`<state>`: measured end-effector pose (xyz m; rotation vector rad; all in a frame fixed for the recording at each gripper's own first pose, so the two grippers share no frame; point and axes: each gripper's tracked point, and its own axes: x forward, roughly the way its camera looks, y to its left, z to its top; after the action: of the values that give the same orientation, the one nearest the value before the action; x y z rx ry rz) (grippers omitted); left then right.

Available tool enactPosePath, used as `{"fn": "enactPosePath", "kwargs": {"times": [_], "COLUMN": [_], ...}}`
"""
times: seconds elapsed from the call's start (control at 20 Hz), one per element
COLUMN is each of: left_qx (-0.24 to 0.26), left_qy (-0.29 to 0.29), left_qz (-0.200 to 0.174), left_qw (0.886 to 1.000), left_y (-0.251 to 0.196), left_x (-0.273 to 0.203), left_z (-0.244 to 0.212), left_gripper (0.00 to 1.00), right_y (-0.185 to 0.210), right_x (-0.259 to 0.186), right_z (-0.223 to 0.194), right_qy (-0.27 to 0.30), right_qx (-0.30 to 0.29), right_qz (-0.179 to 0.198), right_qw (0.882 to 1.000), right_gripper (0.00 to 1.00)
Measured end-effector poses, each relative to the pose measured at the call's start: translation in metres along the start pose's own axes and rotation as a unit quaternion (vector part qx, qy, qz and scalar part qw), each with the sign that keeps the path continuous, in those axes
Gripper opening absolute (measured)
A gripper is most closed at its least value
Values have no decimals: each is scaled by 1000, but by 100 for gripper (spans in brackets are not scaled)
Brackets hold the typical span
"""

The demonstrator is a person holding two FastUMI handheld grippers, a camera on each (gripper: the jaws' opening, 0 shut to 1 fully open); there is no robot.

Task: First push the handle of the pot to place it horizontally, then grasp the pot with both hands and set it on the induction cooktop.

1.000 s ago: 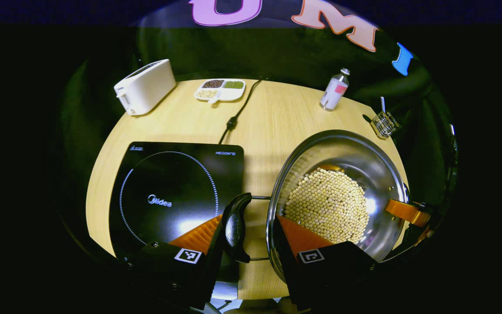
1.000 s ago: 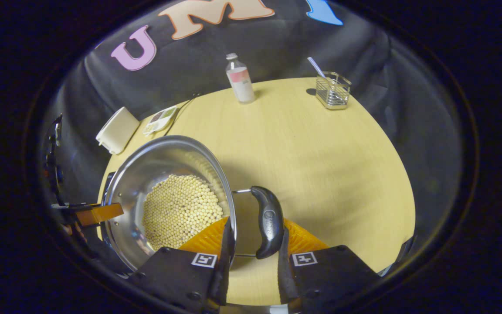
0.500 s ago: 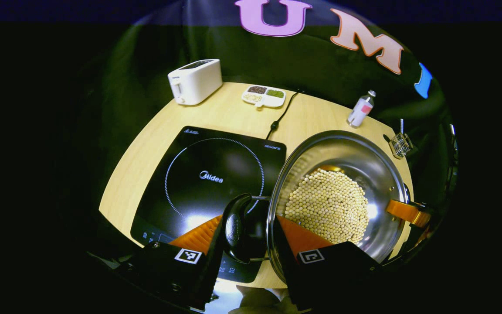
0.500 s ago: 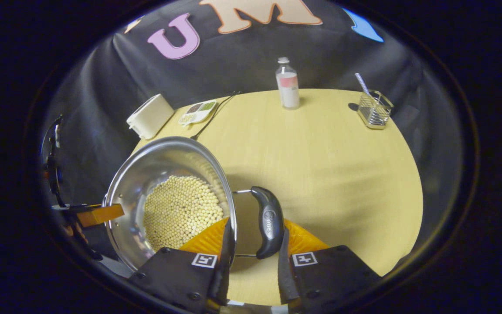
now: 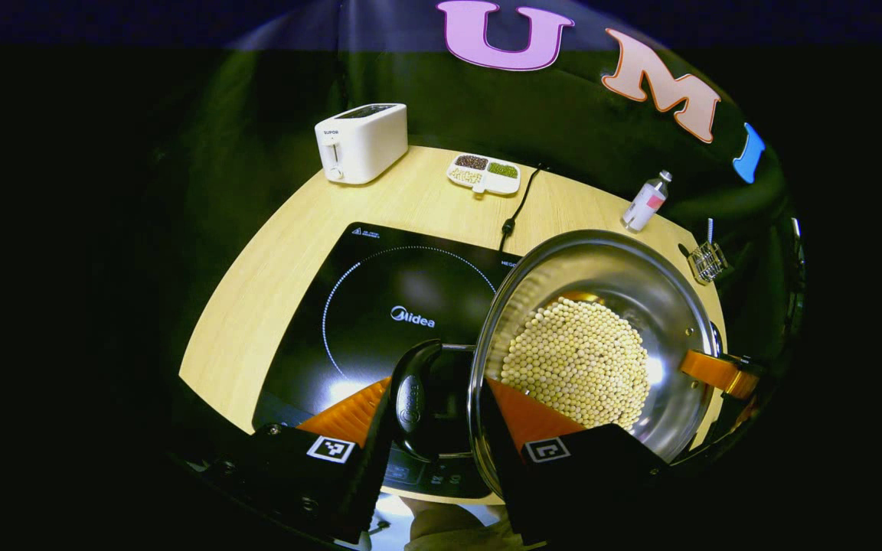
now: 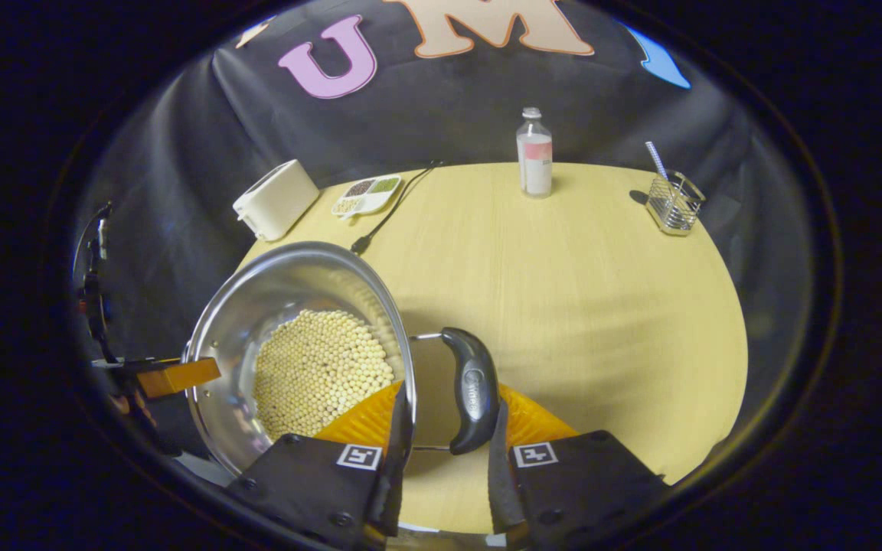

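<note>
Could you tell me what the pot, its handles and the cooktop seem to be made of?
Pot: polished metal, likely stainless steel, with mirror-like reflections. Pot handles: dark moulded plastic, it seems, on wire brackets. Induction cooktop: glossy black glass-like top that reflects light.

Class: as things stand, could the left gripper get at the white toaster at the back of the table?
Probably not now: the left gripper is shut on the pot handle, carrying the pot above the cooktop. The toaster sits unobstructed beyond.

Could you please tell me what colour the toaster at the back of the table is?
The toaster is white, seen best in the left gripper view.
</note>
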<state>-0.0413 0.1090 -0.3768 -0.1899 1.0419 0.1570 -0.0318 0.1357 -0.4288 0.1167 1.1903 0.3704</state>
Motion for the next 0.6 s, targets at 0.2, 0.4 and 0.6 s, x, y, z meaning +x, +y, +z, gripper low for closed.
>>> {"fn": "enactPosePath", "kwargs": {"times": [0.2,0.4,0.6], "left_qx": [26,56,81], "left_qy": [9,14,17], "left_qz": [-20,-35,-45], "left_qw": [999,998,996], "left_y": [34,72,101], "left_x": [12,26,37], "left_z": [21,42,55], "left_gripper": [66,66,68], "right_y": [38,80,111], "right_x": [5,11,21], "right_z": [-3,-14,-20], "right_qy": [-5,-7,-8], "right_qx": [27,58,82], "right_qz": [-23,-41,-55], "right_qw": [999,997,995], "right_gripper": [48,48,42]}}
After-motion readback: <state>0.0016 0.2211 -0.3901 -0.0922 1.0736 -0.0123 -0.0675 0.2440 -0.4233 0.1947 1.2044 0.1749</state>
